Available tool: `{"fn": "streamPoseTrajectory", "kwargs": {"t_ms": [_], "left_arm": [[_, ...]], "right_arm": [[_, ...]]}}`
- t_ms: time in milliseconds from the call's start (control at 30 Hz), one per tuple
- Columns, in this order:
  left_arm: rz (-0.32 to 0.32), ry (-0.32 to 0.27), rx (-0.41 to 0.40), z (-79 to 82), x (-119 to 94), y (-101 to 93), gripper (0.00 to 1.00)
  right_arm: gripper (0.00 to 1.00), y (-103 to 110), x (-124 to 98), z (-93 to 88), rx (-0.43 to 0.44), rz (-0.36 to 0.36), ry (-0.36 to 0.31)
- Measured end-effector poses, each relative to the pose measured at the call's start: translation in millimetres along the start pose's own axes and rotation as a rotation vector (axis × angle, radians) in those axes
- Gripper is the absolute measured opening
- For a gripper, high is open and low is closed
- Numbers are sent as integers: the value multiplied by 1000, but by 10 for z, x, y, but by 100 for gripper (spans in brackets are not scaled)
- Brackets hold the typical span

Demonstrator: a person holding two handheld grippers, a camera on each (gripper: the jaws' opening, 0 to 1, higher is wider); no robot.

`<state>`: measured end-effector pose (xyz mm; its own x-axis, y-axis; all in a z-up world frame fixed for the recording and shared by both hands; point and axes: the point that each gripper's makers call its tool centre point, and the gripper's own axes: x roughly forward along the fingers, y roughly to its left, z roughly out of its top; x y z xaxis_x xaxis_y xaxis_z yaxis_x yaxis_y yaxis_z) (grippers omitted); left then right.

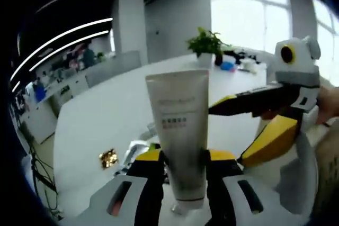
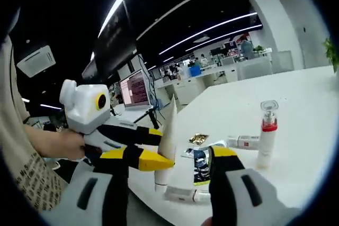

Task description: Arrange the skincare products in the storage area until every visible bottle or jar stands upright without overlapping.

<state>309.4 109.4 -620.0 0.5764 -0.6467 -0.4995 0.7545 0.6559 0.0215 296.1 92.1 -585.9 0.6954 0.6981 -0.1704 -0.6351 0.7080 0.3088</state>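
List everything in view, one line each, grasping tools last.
Tube: 1, pale grey-white, held cap down in the left tool.
Pump bottle: 1, white with red band, upright on the table.
Small tubes: 2, white, lying on the table, one near the table edge.
Gold wrapper: 1, on the table.
Sachets: dark printed, flat on the table; count unclear.
Potted plant: 1, green, far side.
Table: 1, white.
Left tool: shut on tube.
Right tool: open.
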Motion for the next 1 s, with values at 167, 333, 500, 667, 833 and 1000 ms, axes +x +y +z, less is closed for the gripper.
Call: {"fn": "streamPoseTrajectory", "kwargs": {"t_ms": [167, 333, 500, 667, 833, 1000], "left_arm": [[-33, 1, 24, 25, 35, -187, 27], [-56, 14, 28, -34, 75, -265, 27], [-60, 28, 21, -71, 93, -290, 27], [-91, 35, 28, -104, 131, -410, 27], [-118, 37, -5, -144, 152, -487, 28], [-149, 31, -20, -135, 189, -548, 29]], "right_arm": [[55, -40, 14, 15, 10, -27, -7], [42, -122, 2, 3, 21, -61, -1], [26, -191, -3, -59, 35, -83, 22], [19, -189, 15, -115, 40, -76, 36], [13, -211, -30, -179, 85, -81, 77], [11, -239, -96, -194, 99, -71, 81]]}}
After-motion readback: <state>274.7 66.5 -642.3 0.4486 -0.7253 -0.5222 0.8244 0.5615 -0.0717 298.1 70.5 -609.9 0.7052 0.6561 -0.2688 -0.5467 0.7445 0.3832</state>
